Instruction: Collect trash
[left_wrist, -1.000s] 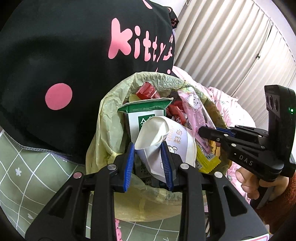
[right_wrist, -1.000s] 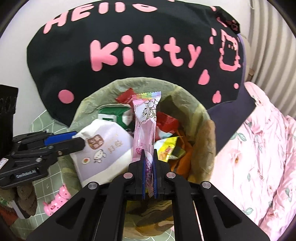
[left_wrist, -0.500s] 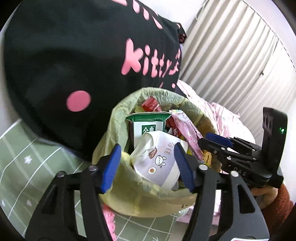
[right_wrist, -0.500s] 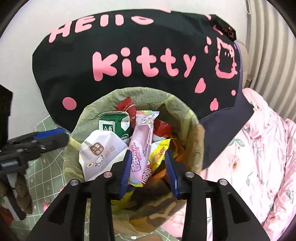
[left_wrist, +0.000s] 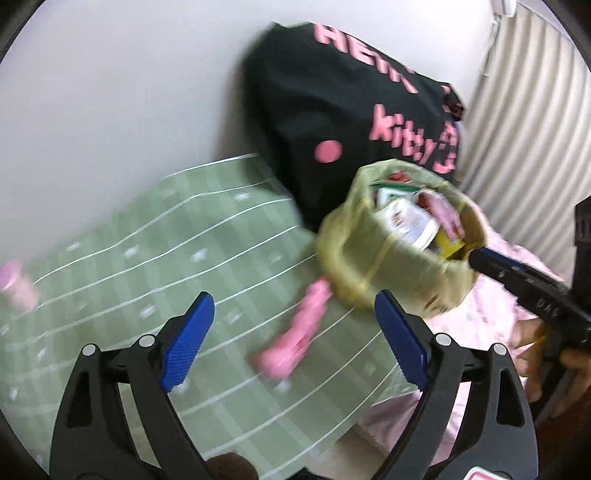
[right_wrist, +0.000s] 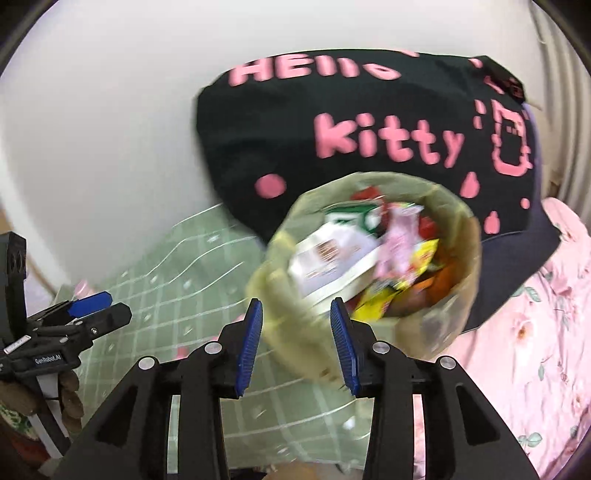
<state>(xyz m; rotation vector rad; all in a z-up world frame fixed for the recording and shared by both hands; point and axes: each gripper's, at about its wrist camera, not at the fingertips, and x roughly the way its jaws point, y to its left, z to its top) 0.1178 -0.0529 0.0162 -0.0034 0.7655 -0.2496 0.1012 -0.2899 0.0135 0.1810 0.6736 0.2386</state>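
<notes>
A small bin lined with a yellow-green bag (left_wrist: 373, 266) (right_wrist: 280, 266) stands on the green grid mat, full of wrappers. On top lie a white bag with a cartoon print (left_wrist: 408, 223) (right_wrist: 328, 258), a pink wrapper (left_wrist: 445, 216) (right_wrist: 399, 240) and a green-white carton (right_wrist: 354, 218). My left gripper (left_wrist: 293, 341) is open and empty, left of and back from the bin. My right gripper (right_wrist: 297, 345) is open and empty, just in front of the bin; it also shows in the left wrist view (left_wrist: 524, 284).
A black Hello Kitty cushion (right_wrist: 369, 133) leans on the white wall behind the bin. A pink toy (left_wrist: 295, 343) lies on the green mat (left_wrist: 147, 258). Another pink object (left_wrist: 16, 288) sits at the mat's far left. Pink floral bedding (right_wrist: 535, 332) lies to the right.
Both grippers have let go of their trash, the white bag and the pink wrapper, which now lie in the bin. Both have pulled back; the left has swung left.
</notes>
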